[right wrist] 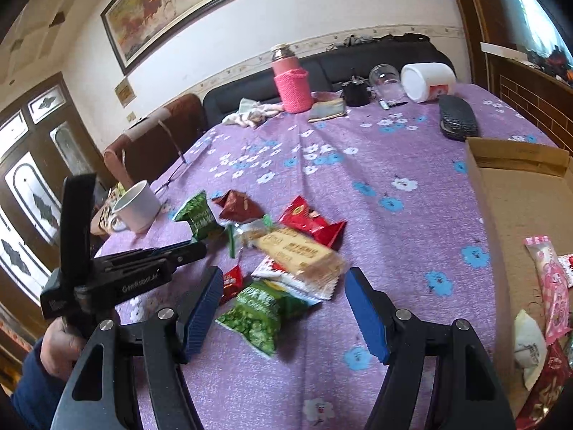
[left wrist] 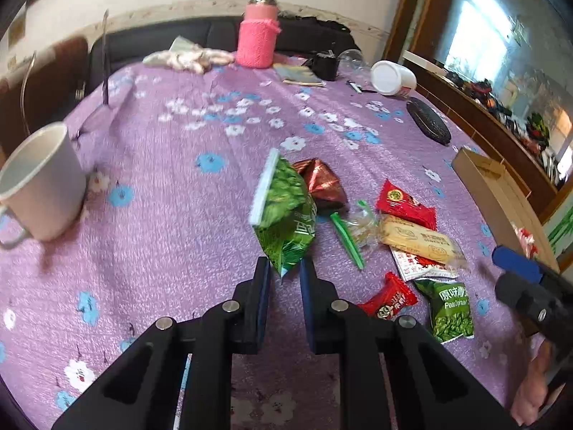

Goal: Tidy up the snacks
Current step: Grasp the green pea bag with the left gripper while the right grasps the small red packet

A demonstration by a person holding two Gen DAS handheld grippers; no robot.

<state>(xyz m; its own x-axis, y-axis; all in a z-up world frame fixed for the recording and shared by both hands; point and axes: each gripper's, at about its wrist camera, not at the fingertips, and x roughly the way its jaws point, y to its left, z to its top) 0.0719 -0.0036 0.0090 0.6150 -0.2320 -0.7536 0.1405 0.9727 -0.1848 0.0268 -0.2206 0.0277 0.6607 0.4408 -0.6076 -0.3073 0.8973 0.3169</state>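
Near the middle of the table (left wrist: 179,186), which is draped in a purple flowered cloth, the left gripper (left wrist: 284,268) has its jaws clamped on the bottom corner of a green snack bag (left wrist: 286,211), so the bag stands up from the cloth beside a brown foil packet (left wrist: 324,182). Other snacks lie loose toward the right edge: a red packet (left wrist: 406,206), a pale biscuit pack (left wrist: 419,240), a small red sweet (left wrist: 390,299) and a second green pea bag (right wrist: 261,313). The right gripper (right wrist: 281,308) hangs over that pea bag with its jaws wide apart and nothing between the pads. A cardboard box (right wrist: 501,193) sits at the right edge, with a few wrapped snacks already inside. A white mug (left wrist: 43,182) stands near the left edge.

The step in hand looks like the pick-up of the green bag. Next, it likely needs lifting clear of the pile, carrying across to the box, and releasing there; the corner grip seems thin, so the bag may swing or slip.
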